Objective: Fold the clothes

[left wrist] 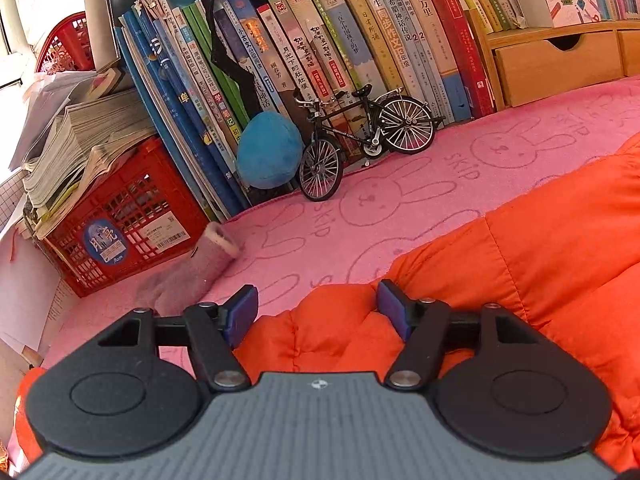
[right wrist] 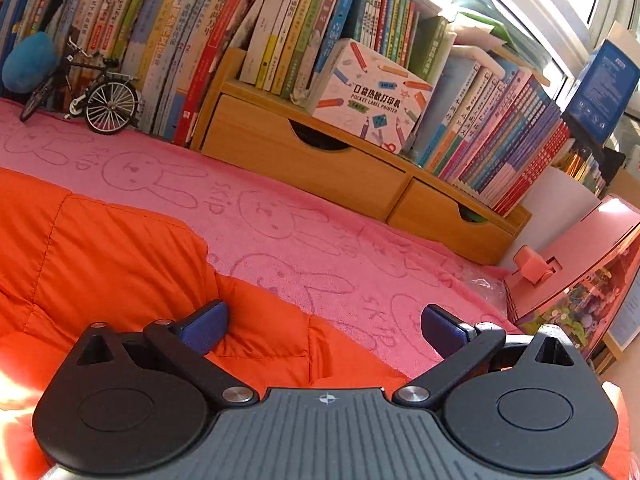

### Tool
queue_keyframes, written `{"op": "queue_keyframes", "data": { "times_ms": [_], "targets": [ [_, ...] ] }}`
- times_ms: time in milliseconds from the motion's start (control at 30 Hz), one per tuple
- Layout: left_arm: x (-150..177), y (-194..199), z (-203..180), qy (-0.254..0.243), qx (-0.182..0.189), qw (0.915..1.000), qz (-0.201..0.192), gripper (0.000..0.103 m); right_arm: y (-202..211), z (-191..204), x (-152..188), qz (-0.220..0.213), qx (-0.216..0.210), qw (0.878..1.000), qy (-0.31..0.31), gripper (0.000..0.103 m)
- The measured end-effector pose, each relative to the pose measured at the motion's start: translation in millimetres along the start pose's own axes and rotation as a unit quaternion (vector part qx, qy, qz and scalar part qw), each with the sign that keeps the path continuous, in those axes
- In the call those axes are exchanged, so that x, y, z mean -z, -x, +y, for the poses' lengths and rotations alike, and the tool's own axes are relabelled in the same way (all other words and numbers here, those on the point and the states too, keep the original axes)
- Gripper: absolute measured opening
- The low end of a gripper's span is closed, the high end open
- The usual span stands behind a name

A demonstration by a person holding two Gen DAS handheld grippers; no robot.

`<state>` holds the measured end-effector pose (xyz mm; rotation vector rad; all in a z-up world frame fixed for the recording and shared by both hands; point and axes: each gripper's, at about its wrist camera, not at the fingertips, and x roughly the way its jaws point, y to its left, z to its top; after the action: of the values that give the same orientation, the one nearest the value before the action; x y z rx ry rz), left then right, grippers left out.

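An orange quilted puffer garment [left wrist: 540, 264] lies on a pink rabbit-print cloth [left wrist: 400, 184]. My left gripper [left wrist: 316, 304] hangs open just over its near left edge, a bulge of orange fabric lying between the blue pads [left wrist: 240, 312]; they do not pinch it. In the right wrist view the same orange garment [right wrist: 104, 256] fills the left side. My right gripper [right wrist: 322, 326] is wide open above the garment's right edge, one pad [right wrist: 206, 326] over orange fabric, the other over the pink cloth [right wrist: 304, 216].
Leaning books [left wrist: 320, 48] line the back, with a model bicycle [left wrist: 360, 136], a blue plush [left wrist: 268, 148] and a red crate [left wrist: 120, 216] of papers at the left. A grey-pink sock [left wrist: 192, 268] lies near the crate. Wooden drawers [right wrist: 320, 168] and a pink box [right wrist: 580, 256] stand at the right.
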<state>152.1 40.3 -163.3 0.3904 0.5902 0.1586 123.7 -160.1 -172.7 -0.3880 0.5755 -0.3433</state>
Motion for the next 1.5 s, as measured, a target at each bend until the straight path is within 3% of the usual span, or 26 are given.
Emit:
{"op": "queue_keyframes", "data": {
  "times_ms": [33,133,200,333,400,467,600,733,800,1000,1133,1333,1433,1500],
  "targets": [
    [-1.7,-0.4,6.2,0.016,0.013,0.9998,0.006,0.066,-0.5,-0.3,0.5,0.001,-0.001,1.0,0.0,0.103],
    [-13.9,9.4,29.4,0.065,-0.007,0.9976,0.023,0.065,7.9,-5.3,-2.3,-0.011,0.004,1.0,-0.011,0.103],
    [-14.5,29.1,33.5,0.073,-0.021,0.997,0.013,0.06,22.2,-8.7,-6.1,-0.027,0.007,0.999,-0.024,0.102],
    [-15.2,69.6,40.8,0.086,-0.05,0.995,-0.01,0.06,74.5,-10.1,-12.9,-0.081,-0.015,0.994,-0.065,0.103],
    [-15.5,89.9,44.4,0.093,-0.065,0.9934,-0.021,0.06,99.2,1.7,-10.9,-0.1,-0.044,0.993,-0.052,0.103],
    [-8.0,97.3,29.3,0.066,-0.046,0.9967,-0.016,0.061,121.5,17.4,-6.7,-0.115,-0.077,0.99,-0.03,0.103],
    [11.4,88.5,1.5,0.009,-0.038,0.9992,0.013,0.063,137.5,43.4,6.1,-0.093,-0.112,0.989,0.003,0.103],
    [23.3,72.8,-0.8,-0.017,-0.043,0.9988,0.019,0.068,133.3,47.8,15.6,-0.072,-0.092,0.993,0.015,0.103],
    [23.3,66.2,3.2,-0.015,-0.047,0.9985,0.023,0.078,127.0,42.8,19.7,-0.061,-0.073,0.995,0.02,0.103],
    [20.6,66.2,14.1,0.004,-0.039,0.9986,0.037,0.08,110.4,16.8,40.0,-0.03,-0.034,0.999,0.026,0.103],
    [12.2,72.9,24.9,0.029,-0.031,0.9977,0.052,0.08,91.8,2.8,47.9,0.015,-0.066,0.998,-0.01,0.103],
    [-0.3,83.0,41.0,0.067,-0.021,0.9947,0.076,0.074,110.7,-7.3,37.6,-0.002,-0.08,0.997,0.007,0.102],
    [-1.0,103.6,54.2,0.079,-0.027,0.9945,0.063,0.073,131.0,-25.5,37.6,-0.028,-0.079,0.996,-0.011,0.102],
    [1.2,113.1,56.6,0.077,-0.027,0.9951,0.057,0.072,133.1,-32.8,40.6,-0.021,-0.077,0.997,-0.011,0.102]
  ]
}}
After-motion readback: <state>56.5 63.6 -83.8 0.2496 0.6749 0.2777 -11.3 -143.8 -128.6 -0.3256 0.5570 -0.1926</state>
